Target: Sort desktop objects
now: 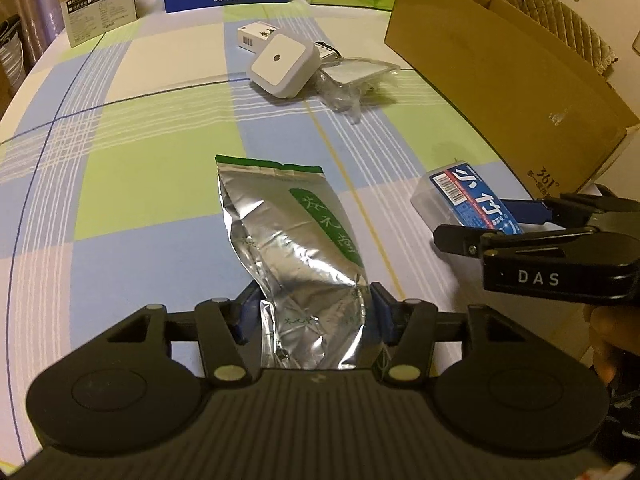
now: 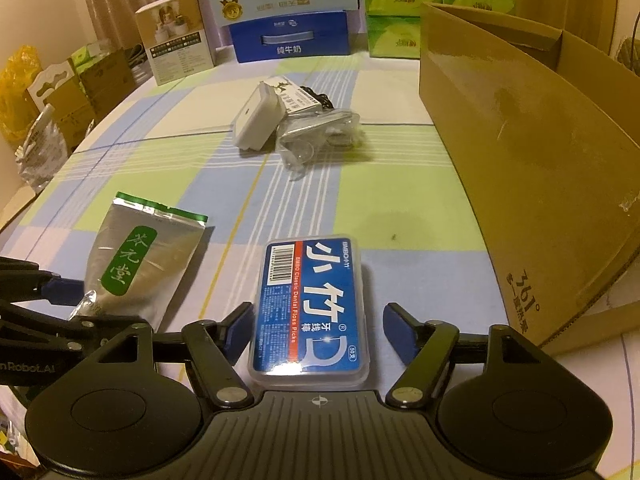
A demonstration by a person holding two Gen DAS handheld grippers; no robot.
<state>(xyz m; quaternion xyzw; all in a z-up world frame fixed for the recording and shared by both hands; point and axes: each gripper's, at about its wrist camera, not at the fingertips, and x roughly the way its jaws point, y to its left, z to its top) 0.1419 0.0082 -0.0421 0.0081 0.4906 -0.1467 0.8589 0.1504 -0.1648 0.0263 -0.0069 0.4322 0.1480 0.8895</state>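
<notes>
Two pairs of tongs: our left gripper (image 1: 310, 312) pinches the foil pouch (image 1: 296, 248); our right gripper (image 2: 318, 330) straddles the floss box (image 2: 310, 308) lengthwise (jaws wide, not touching).

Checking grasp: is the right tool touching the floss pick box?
Apart. The right wrist view shows open table on both sides between the right tool and floss pick box.

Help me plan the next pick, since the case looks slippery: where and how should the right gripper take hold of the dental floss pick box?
Grip the dental floss pick box across its two long side walls, coming in low from its near short end. It lies flat on the tablecloth, long axis pointing away, already between the open fingers of the right gripper. The flat parallel sides probably give the pads firmer hold than the rounded corners.
</notes>
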